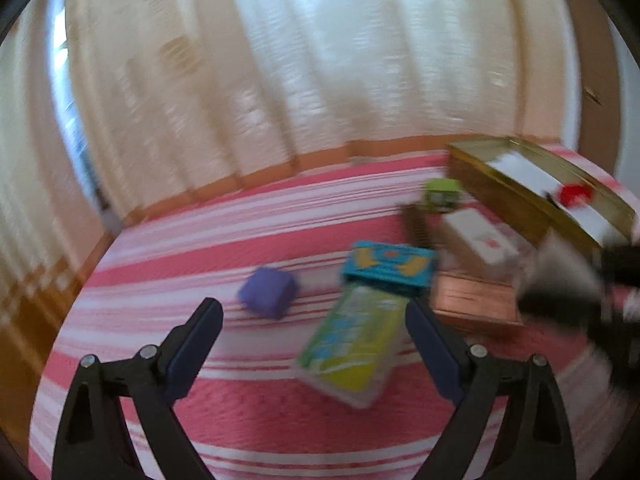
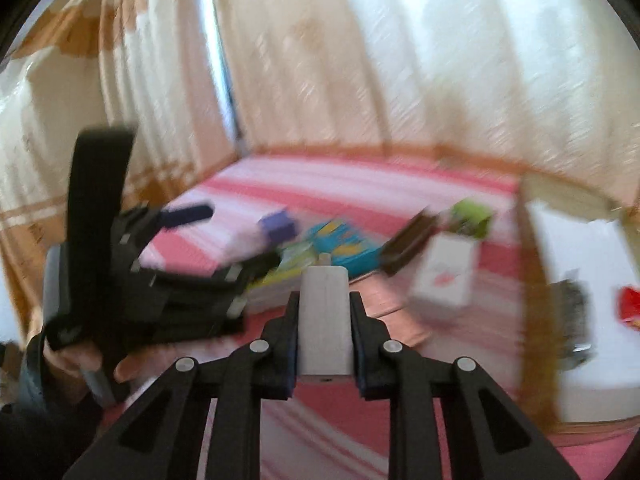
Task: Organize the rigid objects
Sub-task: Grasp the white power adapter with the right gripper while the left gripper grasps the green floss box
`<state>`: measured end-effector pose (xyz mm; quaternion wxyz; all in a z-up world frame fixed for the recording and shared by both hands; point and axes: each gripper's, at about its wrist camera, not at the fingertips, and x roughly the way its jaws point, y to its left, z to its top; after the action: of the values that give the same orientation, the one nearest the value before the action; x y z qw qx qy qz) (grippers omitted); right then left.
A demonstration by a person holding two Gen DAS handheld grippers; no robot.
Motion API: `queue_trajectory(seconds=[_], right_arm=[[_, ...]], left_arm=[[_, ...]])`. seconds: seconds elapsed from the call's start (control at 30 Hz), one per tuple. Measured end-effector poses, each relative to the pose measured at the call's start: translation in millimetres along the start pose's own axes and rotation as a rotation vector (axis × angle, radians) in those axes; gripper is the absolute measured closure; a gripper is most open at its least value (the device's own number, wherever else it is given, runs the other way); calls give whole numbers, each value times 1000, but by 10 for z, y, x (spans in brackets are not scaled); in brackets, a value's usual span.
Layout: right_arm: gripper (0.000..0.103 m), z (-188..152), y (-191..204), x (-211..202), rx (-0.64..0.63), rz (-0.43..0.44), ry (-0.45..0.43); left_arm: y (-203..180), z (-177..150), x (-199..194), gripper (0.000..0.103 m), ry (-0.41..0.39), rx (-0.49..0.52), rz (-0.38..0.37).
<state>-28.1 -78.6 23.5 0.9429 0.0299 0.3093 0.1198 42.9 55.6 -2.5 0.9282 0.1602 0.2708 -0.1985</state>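
My right gripper [image 2: 325, 320] has its jaws clamped on a white block [image 2: 325, 312], long axis running straight out along the fingers. The gold-rimmed box [image 2: 536, 280] lies ahead to its right, near. Left gripper [image 1: 314, 344] jaws wide, empty, over the green pack [image 1: 352, 344].

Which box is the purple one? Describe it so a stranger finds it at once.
On the pink striped cloth, look left of the teal box and the green-yellow packet. The purple box sits alone there, small, plain and cube-like, unlike its printed neighbours.
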Motion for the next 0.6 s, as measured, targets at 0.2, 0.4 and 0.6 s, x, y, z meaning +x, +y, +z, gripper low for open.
queue_trajectory(seconds=[0.2, 0.4, 0.6], right_arm=[[80, -45, -229, -268, 28, -126, -103], [80, -16, -254, -249, 37, -130, -109], [80, -33, -268, -240, 50, -123, -105]], left_arm=[[-162, 22, 153, 29, 85, 82, -69], [-207, 33, 359, 37, 165, 98, -112], [-158, 7, 399, 38, 193, 79, -99]])
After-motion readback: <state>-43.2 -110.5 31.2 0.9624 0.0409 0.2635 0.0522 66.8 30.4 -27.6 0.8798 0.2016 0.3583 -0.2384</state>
